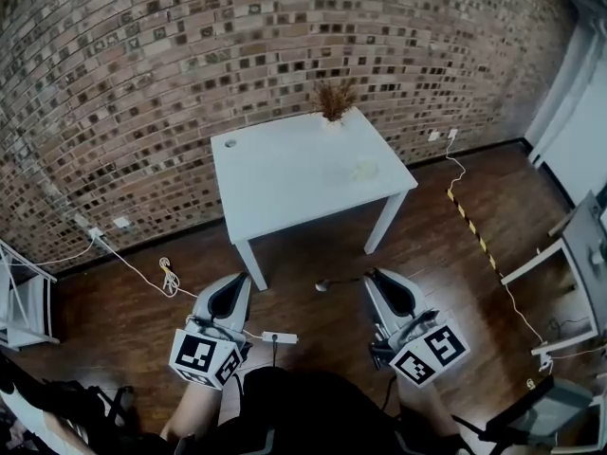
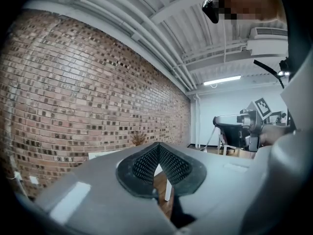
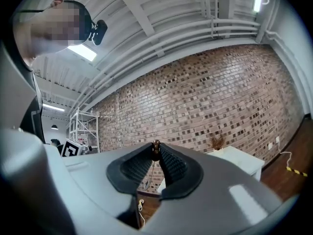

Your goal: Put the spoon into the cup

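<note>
My right gripper (image 1: 372, 277) is shut on a thin metal spoon (image 1: 324, 285), which sticks out to the left above the wooden floor. In the right gripper view the spoon's brown end (image 3: 156, 145) is pinched between the dark ribbed pads (image 3: 168, 163). My left gripper (image 1: 239, 279) has its jaws together with nothing between them; its pads (image 2: 146, 163) meet at the tip. A pale cup-like thing (image 1: 365, 170) stands on the right part of the white table (image 1: 285, 173), well ahead of both grippers.
A vase of dried plants (image 1: 335, 102) stands at the table's far edge, and a small round ring (image 1: 229, 143) marks its far left corner. Cables and a power strip (image 1: 278, 336) lie on the floor. A brick wall (image 1: 142, 83) runs behind. White furniture (image 1: 569, 254) stands at right.
</note>
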The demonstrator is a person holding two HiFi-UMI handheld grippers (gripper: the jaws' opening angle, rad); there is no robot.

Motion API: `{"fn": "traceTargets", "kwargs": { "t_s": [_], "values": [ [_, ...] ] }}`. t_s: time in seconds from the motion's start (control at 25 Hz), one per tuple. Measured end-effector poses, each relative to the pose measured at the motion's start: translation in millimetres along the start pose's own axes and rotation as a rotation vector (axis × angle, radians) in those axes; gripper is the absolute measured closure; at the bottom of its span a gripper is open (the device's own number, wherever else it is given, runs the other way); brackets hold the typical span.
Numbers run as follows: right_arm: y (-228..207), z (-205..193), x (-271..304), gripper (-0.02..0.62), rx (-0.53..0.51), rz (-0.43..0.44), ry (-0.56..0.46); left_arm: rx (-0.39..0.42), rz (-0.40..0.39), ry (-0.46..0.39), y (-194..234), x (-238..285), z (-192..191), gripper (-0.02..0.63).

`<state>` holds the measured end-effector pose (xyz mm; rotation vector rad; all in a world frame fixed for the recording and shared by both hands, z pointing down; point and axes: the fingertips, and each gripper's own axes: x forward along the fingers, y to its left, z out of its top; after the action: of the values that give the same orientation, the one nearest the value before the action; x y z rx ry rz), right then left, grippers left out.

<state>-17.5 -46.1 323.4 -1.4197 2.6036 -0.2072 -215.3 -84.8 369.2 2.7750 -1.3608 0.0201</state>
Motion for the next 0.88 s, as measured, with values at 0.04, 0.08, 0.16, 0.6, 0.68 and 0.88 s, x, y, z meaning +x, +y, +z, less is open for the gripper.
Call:
{"fn": "traceTargets", "kwargs": {
  "t_s": [0.04,0.08,0.16,0.6,0.68,0.88],
  "values": [
    [-11,1,-3,0.543,0.002,-0.007,0.0,-0.002,-0.003,0.004,-6,9,-1,0.612],
    [-22,1,-6,0.543,0.007,-0.018,0.0,-0.006,-0.007,0.011,-12,17,-2,0.612],
    [-42,4,-9,0.543,0.019,-0.037,-0.003,-0.013,-0.014,0.025,-20,33,-1,0.612],
    [-141,15,27,0.543,0.018,-0.099,-0.004,-0.005,-0.058,0.015,-6,152,0,0.612],
    [-160,21,43,0.543,0.011,-0.103,-0.005,0.004,-0.071,0.016,0,179,2,0.612],
    [-204,30,92,0.543,0.0,-0.097,-0.005,-0.012,-0.062,0.001,30,237,6,0.612]
  ]
}}
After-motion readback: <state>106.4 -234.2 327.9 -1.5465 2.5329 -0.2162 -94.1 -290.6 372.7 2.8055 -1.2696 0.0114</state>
